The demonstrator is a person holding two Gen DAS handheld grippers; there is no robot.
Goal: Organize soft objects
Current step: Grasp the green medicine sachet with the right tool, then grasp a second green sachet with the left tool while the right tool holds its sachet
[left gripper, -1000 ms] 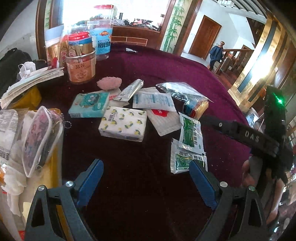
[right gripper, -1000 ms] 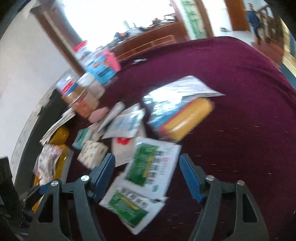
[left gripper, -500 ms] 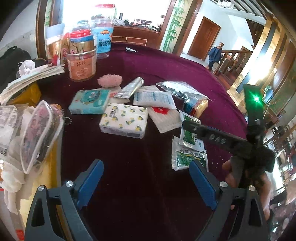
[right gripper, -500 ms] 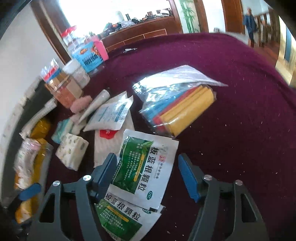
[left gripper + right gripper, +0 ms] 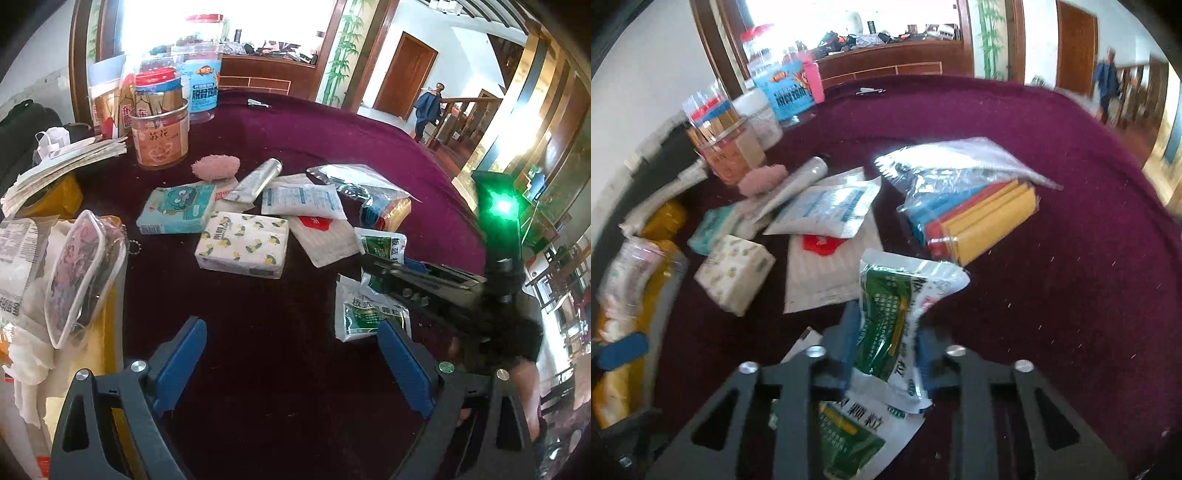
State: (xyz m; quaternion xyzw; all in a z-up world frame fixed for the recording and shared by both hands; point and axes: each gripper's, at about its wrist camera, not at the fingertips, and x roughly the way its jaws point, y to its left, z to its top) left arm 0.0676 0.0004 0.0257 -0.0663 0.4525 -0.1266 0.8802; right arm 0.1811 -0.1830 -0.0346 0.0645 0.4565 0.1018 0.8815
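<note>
My right gripper (image 5: 886, 350) is shut on a green-and-white sachet (image 5: 897, 295), which crumples between the blue pads; it also shows in the left wrist view (image 5: 382, 242). A second green sachet (image 5: 846, 428) lies under it, seen in the left wrist view (image 5: 365, 317) too. My left gripper (image 5: 291, 369) is open and empty over bare cloth near the table's front. Ahead of it lie a lemon-print tissue pack (image 5: 243, 243), a teal tissue pack (image 5: 177, 210), a white sachet (image 5: 301, 199), a tube (image 5: 256, 179) and a pink puff (image 5: 216, 166).
A yellow bin (image 5: 107, 332) at the left holds a clear pouch (image 5: 79, 273) and tissues. Jars (image 5: 160, 125) and a paper stack (image 5: 66, 158) stand at the back left. A plastic bag of coloured bars (image 5: 975, 206) lies right of the pile. The table (image 5: 1071, 295) has a maroon cloth.
My right gripper closed on the upper green sachet, which now bends up between the pads. The left gripper stayed open and almost still.
</note>
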